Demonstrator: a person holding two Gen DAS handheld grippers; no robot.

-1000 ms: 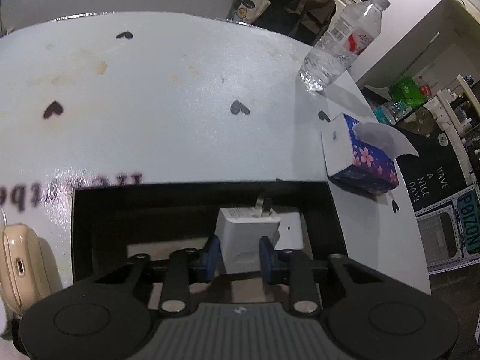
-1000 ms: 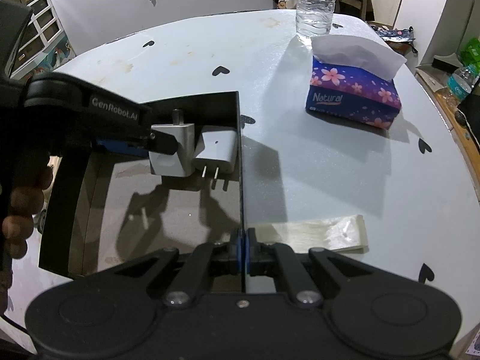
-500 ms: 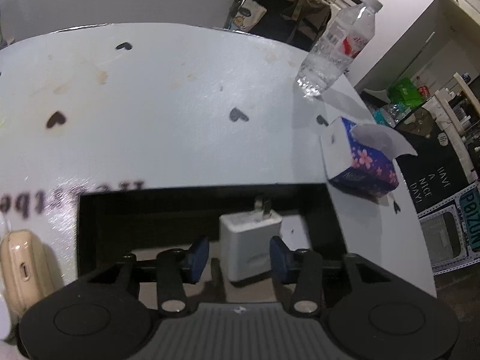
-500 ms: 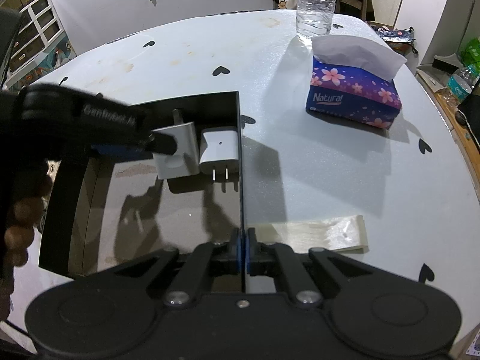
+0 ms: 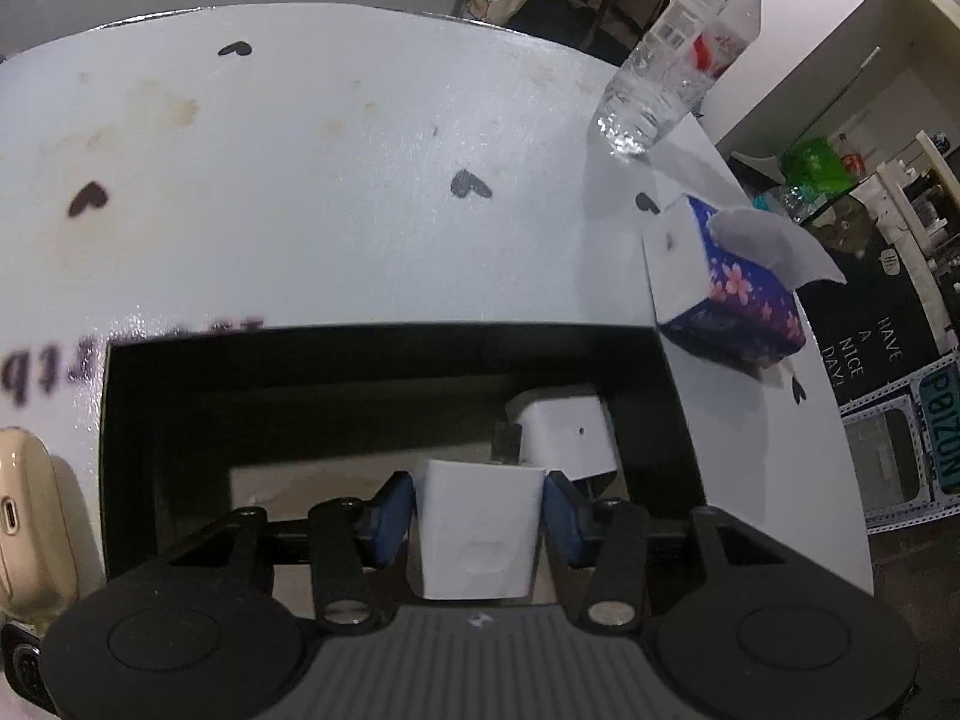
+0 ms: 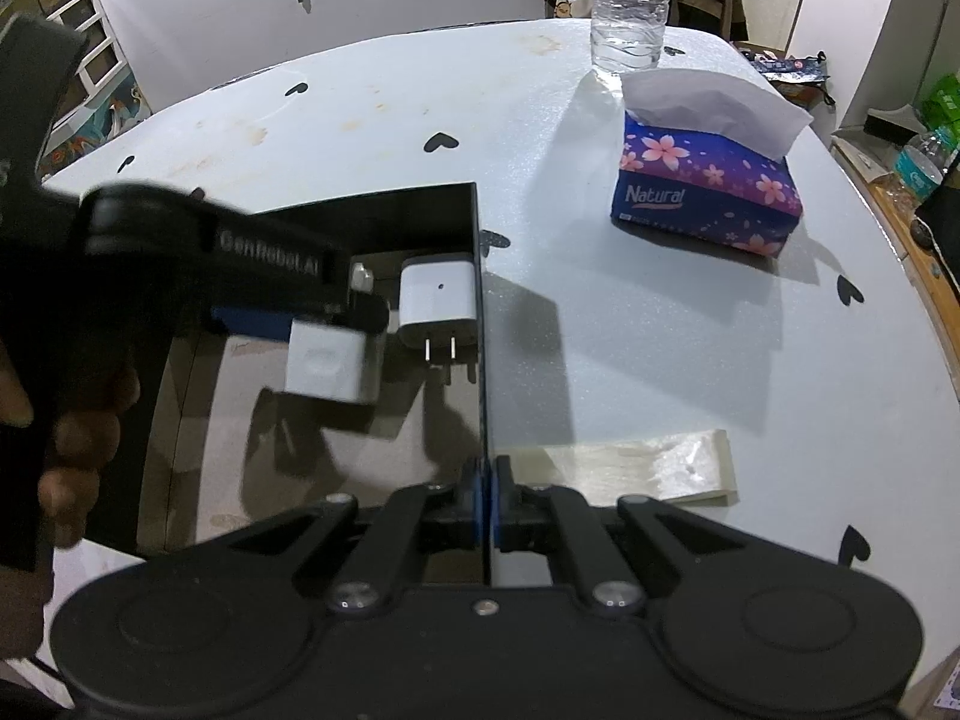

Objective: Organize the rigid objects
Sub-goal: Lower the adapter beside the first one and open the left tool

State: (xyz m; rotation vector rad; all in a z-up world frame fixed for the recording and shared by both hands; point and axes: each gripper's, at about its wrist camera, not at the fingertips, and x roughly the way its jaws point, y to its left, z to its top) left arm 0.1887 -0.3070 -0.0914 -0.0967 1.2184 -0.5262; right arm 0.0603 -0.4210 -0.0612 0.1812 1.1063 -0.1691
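Observation:
A black open box (image 5: 384, 360) (image 6: 414, 210) stands on the white table. My left gripper (image 5: 477, 519) is inside it with its blue pads on both sides of a white charger block (image 5: 477, 531) (image 6: 327, 369); whether they grip it I cannot tell. A second white charger (image 5: 567, 438) (image 6: 438, 303) with two prongs lies in the box's far right corner. My right gripper (image 6: 485, 501) is shut on the box's right wall.
A blue flowered tissue box (image 6: 708, 180) (image 5: 732, 294) and a water bottle (image 6: 630, 6) (image 5: 678, 60) stand at the far right. A pale plastic strip (image 6: 624, 468) lies right of the box. A beige case (image 5: 30, 522) lies left of the box.
The left gripper opened around the charger block half a second ago; now its pads are close against the block, which has shifted toward me, away from the second charger. The right gripper has not moved.

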